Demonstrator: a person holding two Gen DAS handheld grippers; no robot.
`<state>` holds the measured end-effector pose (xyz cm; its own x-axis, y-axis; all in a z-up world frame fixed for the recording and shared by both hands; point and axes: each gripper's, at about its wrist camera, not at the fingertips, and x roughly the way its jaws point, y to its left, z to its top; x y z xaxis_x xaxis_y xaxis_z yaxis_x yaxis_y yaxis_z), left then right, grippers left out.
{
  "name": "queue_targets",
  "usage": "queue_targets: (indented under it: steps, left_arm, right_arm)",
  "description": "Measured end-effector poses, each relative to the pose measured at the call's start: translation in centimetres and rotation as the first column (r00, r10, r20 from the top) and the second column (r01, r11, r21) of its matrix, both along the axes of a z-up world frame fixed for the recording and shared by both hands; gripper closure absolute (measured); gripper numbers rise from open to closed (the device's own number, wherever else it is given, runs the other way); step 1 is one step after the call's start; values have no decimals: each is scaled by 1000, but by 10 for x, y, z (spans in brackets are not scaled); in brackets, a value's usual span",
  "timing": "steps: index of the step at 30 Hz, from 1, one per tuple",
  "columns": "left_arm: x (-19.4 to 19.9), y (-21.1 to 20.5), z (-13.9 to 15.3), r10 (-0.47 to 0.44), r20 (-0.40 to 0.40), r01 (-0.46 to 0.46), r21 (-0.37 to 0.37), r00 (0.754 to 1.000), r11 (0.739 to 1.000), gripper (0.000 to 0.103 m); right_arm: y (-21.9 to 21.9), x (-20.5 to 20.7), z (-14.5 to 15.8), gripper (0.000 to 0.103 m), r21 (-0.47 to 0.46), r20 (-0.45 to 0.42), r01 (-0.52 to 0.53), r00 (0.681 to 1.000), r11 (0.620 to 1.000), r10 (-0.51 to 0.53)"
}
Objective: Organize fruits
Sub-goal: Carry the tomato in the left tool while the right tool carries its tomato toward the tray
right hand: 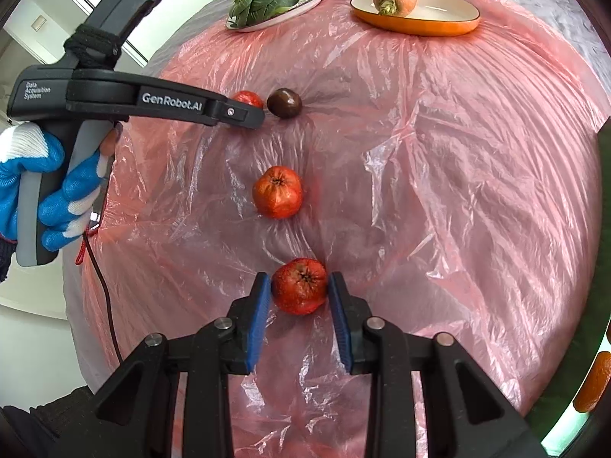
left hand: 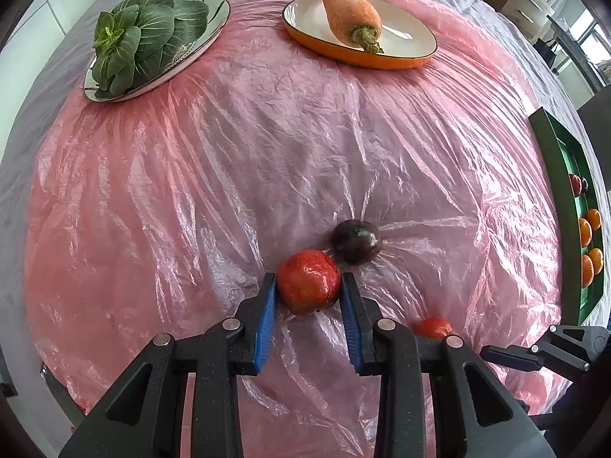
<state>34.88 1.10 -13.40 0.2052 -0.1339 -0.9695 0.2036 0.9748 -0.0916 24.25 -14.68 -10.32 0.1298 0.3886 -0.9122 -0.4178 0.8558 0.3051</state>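
A: Left side first. What is the left gripper (left hand: 308,286) doing?

B: Its blue pads are pressing on both flanks of a red fruit (left hand: 308,287) resting on the pink plastic sheet (left hand: 191,191); the jaws are standing nearly closed around it. A dark plum (left hand: 356,241) is touching that fruit on its far-right side, so it is likely crowding the lift.

A: And the right gripper (right hand: 299,290)?

B: It is holding a second red fruit (right hand: 299,285) the same way, pads appearing to sit against both sides, though contact on the right pad is hard to confirm. A third red fruit (right hand: 277,192) is lying free between the two grips.

A: Why both at once?

B: Probably to carry a pair to the green tray (left hand: 553,145) at far right, where oranges (left hand: 590,242) and plums are already sitting.

A: Anything else?

B: Far left, a plate of bok choy (left hand: 141,38); right of it, a carrot (left hand: 349,11) on an orange-rimmed dish (left hand: 401,59). Both are standing well clear.
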Motion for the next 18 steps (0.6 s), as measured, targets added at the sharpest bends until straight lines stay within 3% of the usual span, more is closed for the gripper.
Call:
queue_targets:
  steps: [8, 9, 11, 17, 18]
  left_arm:
    - [-6, 8, 9, 11, 6, -11, 0, 1000, 1000, 75]
    - [-7, 9, 9, 11, 7, -11, 0, 1000, 1000, 75]
    - [-8, 12, 10, 13, 9, -13, -1, 1000, 1000, 75]
    - [-12, 15, 12, 18, 12, -18, 2, 1000, 1000, 75]
    - [-13, 16, 13, 19, 13, -19, 3, 1000, 1000, 75]
  right_arm:
    - [7, 1, -5, 61, -19, 2, 7, 1000, 1000, -7]
    - [7, 1, -5, 51, -15, -2, 7, 1000, 1000, -7]
    - [10, 1, -6, 42, -25, -3, 1, 1000, 1000, -1]
    - [12, 1, -10, 44, -33, -2, 20, 1000, 999, -20]
    - [11, 0, -10, 57, -36, 1, 22, 1000, 999, -22]
